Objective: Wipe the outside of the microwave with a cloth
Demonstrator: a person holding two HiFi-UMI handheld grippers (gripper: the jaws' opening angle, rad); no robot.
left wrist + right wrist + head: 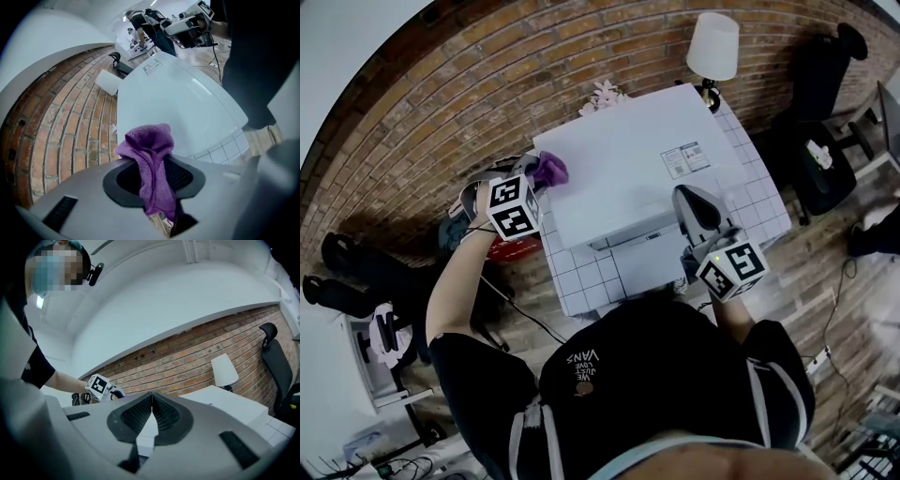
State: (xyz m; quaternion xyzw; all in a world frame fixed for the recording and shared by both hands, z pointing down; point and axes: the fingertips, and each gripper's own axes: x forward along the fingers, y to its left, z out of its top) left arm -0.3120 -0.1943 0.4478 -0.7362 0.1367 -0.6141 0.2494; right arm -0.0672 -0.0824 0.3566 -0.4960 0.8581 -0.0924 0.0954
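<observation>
Closest in, the left gripper's [154, 173] fingers [180, 176] are clamped on a purple cloth [150, 145], which bunches up past the tips and hangs in a fold between them. Its bunched end sits at the left edge of the white microwave's [187, 98] top, toward the back; I cannot tell whether it presses on the surface or rides just above it. Over on the other side, the right gripper's [151, 401] fingers [136, 416] are shut tight against each other with nothing between them, held near the microwave's front right corner, apparently apart from it.

From the head view, the microwave [628, 169] stands on a white tiled table [581, 281], with a lamp [713, 45] behind it against the brick wall [441, 103] and a black chair [825, 84] off to the right.

My guess is that the wiping is at an early point: the cloth is at 1 edge of the top, and nothing shows which parts are done. Most of the top, the front door and both sides likely remain
</observation>
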